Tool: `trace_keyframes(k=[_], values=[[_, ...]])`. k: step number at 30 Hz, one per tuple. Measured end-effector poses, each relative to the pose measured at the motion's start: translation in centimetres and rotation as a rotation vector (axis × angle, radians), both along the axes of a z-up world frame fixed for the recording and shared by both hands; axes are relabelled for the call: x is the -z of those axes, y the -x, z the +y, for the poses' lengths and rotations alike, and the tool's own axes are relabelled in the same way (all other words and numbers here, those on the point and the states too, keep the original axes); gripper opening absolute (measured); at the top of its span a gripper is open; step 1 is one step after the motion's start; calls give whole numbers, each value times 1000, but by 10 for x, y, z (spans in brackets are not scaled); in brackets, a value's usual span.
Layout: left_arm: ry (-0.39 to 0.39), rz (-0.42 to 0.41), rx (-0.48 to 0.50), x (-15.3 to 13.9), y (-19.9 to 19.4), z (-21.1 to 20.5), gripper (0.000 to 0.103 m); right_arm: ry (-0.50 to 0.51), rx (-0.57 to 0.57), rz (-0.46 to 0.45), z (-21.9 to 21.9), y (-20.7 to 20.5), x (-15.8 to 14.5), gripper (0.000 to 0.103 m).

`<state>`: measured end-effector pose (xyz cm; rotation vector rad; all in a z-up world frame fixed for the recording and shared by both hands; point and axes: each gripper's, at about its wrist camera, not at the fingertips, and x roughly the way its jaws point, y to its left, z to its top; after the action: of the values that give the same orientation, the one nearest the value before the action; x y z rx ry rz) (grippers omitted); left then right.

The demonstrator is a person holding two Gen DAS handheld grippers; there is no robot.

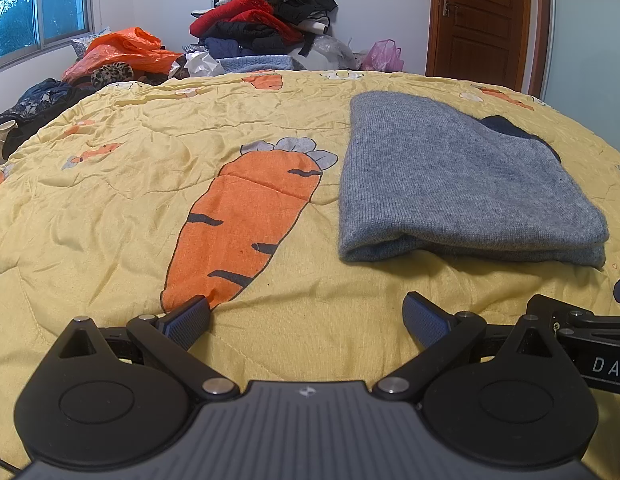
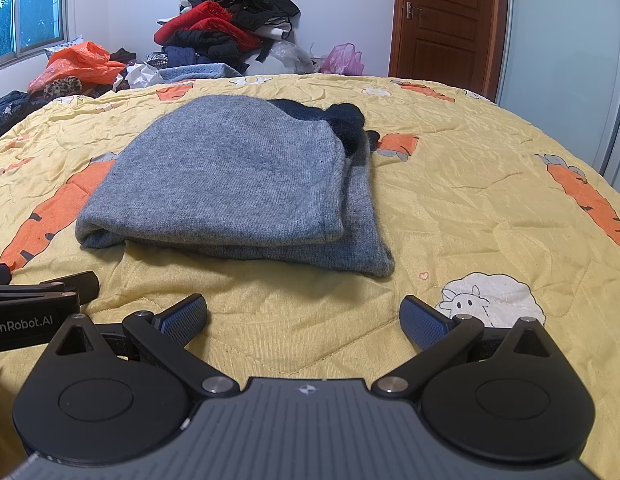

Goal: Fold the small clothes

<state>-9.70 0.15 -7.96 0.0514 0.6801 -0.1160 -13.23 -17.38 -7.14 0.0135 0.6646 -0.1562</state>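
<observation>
Yellow bedding with big orange carrots and little white sheep covers the bed (image 1: 110, 208). At the far end of the bed a messy pile of clothes (image 1: 262, 12) leans on the white wall. An orange plastic bag (image 1: 122, 50) lies next to it, under the window (image 1: 34, 4). A brown door (image 2: 445, 16) stands shut on the right.

On the bed lies a grey knit sweater (image 2: 230, 176), folded flat into a thick square. A bit of dark cloth (image 2: 345, 120) peeks out at its far edge.

The left hand-held gripper (image 1: 306, 320) sits low over the bed, just in front of the sweater's left corner. Its two fingers are spread wide and hold nothing. The right hand-held gripper (image 2: 304, 320) is near the sweater's front edge, but not touching it. Its fingers are spread wide too, with nothing between them. The two are close side by side.
</observation>
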Motion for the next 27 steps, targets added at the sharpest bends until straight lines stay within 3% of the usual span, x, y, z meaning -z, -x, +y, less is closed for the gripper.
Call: trace_keyframes(k=[22,27], values=[[0,1,0,0,-1,0,103,-1,0,-1,0,0,0,103],[-24,-4,9,-3,0,2,103,-53,-19,-5,-8,4,-4,103]])
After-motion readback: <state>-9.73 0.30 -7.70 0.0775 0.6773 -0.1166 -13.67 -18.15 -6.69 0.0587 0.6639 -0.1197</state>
